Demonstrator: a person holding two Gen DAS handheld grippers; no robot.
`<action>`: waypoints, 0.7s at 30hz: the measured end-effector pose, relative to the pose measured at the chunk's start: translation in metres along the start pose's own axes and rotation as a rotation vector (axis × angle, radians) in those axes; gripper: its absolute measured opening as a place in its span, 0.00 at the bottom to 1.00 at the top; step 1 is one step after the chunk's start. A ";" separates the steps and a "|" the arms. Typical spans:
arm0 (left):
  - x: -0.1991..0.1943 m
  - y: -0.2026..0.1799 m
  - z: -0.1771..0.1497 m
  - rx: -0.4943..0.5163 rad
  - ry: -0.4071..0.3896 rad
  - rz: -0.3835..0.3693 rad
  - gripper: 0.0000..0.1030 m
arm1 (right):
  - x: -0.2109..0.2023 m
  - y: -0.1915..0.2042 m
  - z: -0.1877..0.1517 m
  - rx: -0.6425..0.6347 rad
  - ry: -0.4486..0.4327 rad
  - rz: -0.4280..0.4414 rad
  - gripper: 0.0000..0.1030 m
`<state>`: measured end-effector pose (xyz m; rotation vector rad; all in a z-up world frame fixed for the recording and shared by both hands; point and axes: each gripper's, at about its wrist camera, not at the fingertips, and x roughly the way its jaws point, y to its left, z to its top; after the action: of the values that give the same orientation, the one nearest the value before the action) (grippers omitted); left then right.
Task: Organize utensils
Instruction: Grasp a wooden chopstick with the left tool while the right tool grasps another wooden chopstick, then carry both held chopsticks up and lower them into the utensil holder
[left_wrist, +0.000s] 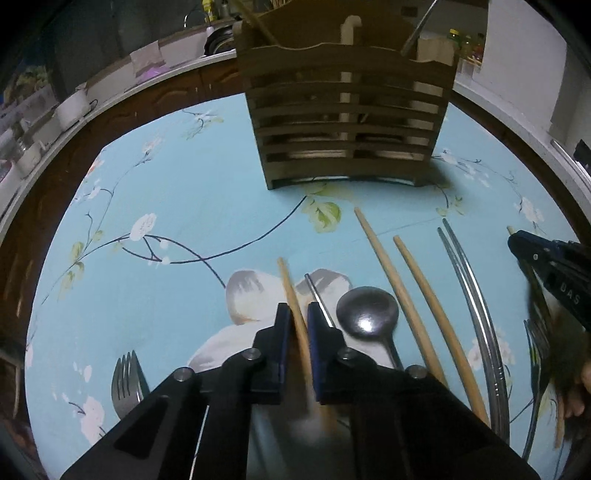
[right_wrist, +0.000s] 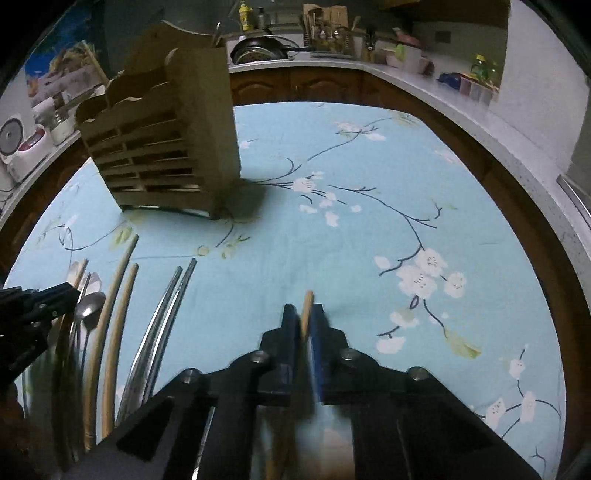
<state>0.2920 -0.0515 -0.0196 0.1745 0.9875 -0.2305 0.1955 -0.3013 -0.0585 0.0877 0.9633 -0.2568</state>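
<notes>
A slatted wooden utensil holder (left_wrist: 347, 110) stands at the table's far side; it also shows in the right wrist view (right_wrist: 162, 147). My left gripper (left_wrist: 298, 314) is shut on a wooden chopstick (left_wrist: 291, 291) whose tip sticks out forward. My right gripper (right_wrist: 304, 317) is shut on another wooden chopstick (right_wrist: 306, 306); it shows at the right edge of the left view (left_wrist: 546, 266). On the cloth lie two wooden chopsticks (left_wrist: 399, 291), a metal chopstick pair (left_wrist: 469, 280), a spoon (left_wrist: 367, 310) and forks (left_wrist: 127, 376).
The table has a light blue floral cloth (right_wrist: 369, 221). A kitchen counter (right_wrist: 406, 74) with pans, jars and bottles curves behind it. A rice cooker (right_wrist: 18, 147) stands at the left. The holder has a chopstick and a metal utensil in it.
</notes>
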 end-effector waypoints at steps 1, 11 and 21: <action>0.000 0.002 0.000 -0.011 0.003 -0.016 0.04 | -0.002 -0.003 0.000 0.022 0.003 0.031 0.06; -0.054 0.041 -0.010 -0.123 -0.083 -0.184 0.04 | -0.067 -0.008 0.005 0.103 -0.113 0.173 0.05; -0.142 0.069 -0.028 -0.171 -0.253 -0.277 0.04 | -0.139 -0.002 0.012 0.112 -0.254 0.228 0.05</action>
<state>0.2130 0.0380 0.0877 -0.1468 0.7730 -0.4094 0.1293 -0.2807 0.0622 0.2600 0.6791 -0.1084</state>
